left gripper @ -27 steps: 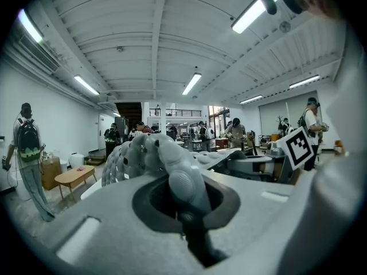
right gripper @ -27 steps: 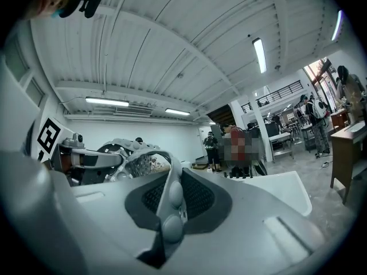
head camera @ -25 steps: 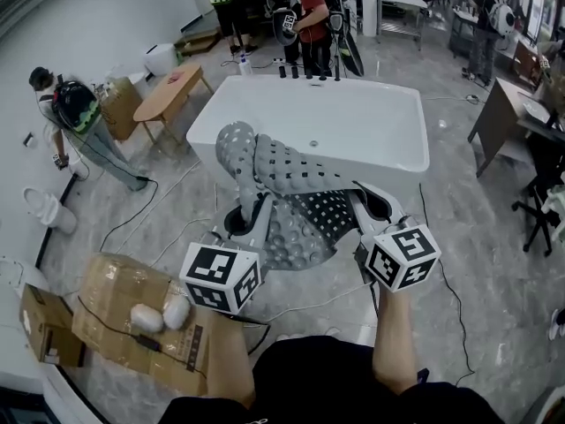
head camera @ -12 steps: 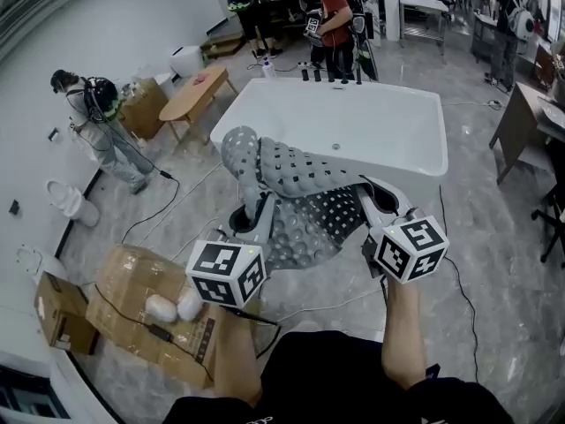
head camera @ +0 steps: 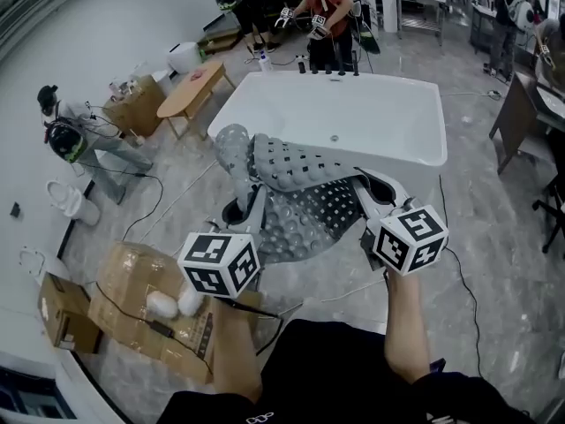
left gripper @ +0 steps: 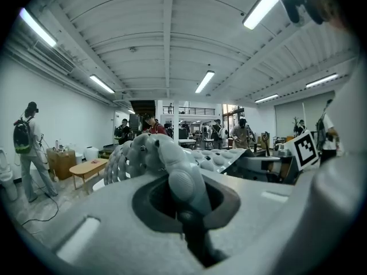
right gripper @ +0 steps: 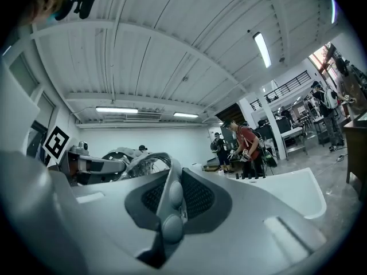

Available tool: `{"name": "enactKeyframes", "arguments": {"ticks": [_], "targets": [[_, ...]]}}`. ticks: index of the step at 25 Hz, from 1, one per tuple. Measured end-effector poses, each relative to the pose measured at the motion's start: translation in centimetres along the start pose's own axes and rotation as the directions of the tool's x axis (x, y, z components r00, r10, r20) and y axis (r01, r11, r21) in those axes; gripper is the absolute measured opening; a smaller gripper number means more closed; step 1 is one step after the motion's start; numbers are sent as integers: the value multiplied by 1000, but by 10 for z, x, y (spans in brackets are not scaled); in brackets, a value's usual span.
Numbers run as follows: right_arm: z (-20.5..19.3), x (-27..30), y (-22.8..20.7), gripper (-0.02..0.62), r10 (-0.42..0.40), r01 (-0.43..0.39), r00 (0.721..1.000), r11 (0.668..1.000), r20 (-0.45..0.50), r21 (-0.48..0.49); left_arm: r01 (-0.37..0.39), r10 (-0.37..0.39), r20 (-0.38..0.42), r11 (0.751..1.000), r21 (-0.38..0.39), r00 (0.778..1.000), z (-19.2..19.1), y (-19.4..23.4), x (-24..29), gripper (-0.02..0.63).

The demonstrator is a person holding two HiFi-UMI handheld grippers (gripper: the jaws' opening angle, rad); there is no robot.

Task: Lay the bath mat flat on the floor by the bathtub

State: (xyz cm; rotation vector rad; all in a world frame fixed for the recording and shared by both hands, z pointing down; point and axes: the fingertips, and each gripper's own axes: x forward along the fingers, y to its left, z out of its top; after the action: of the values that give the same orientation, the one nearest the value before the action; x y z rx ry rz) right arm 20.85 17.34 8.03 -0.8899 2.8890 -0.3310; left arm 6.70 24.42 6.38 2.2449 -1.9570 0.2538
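We hold both arms forward in the lower middle of the head view. The left forearm (head camera: pixel 231 343) and right forearm (head camera: pixel 404 325) are bare. The left gripper (head camera: pixel 250 208) sits left of centre, with its cube (head camera: pixel 219 263) nearest us and its jaws clamped on a bunched fold of the mat (head camera: pixel 309 210). The right gripper (head camera: pixel 378 197) is right of centre and slightly higher in the frame, with its jaws pinched on the mat's thin edge. The two grippers are apart and point away from us.
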Motion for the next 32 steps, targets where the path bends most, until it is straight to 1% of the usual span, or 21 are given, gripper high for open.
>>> {"name": "enactKeyframes", "arguments": {"ticks": [7,11,13,17,19,23,26,29,32], "targets": [[1,4,-6,20,-39,39,999,999,6,11,41,-41,-8,999,2,999,2,8,12,18],[-3,8,-19,20,-48,48,999,999,15,14,63,-63,-3,998,12,998,1,11,31,18],[-8,13,-24,20,-61,61,998,998,8,17,78,-78,-4,997,7,997,-1,20,43,20],[-24,32,-33,20,-105,105,994,994,-10,22,107,-108,-10,994,-29,994,-15,54,60,20],[-27,42,-42,20,-116,116,993,993,-10,30,125,-125,-17,992,-25,992,-18,58,75,19],[-31,59,-64,21,-127,128,992,991,-28,47,154,-154,-57,988,-13,986,-18,54,114,20],[-37,84,-70,21,-142,145,989,986,-46,86,161,-161,-99,987,-7,982,-18,74,133,20],[-45,117,-78,21,-168,175,984,975,-59,134,173,-171,-134,985,0,976,-17,105,150,20],[-60,151,-80,21,-181,192,980,967,-77,167,173,-171,-168,985,-2,971,-25,138,165,20]]}}
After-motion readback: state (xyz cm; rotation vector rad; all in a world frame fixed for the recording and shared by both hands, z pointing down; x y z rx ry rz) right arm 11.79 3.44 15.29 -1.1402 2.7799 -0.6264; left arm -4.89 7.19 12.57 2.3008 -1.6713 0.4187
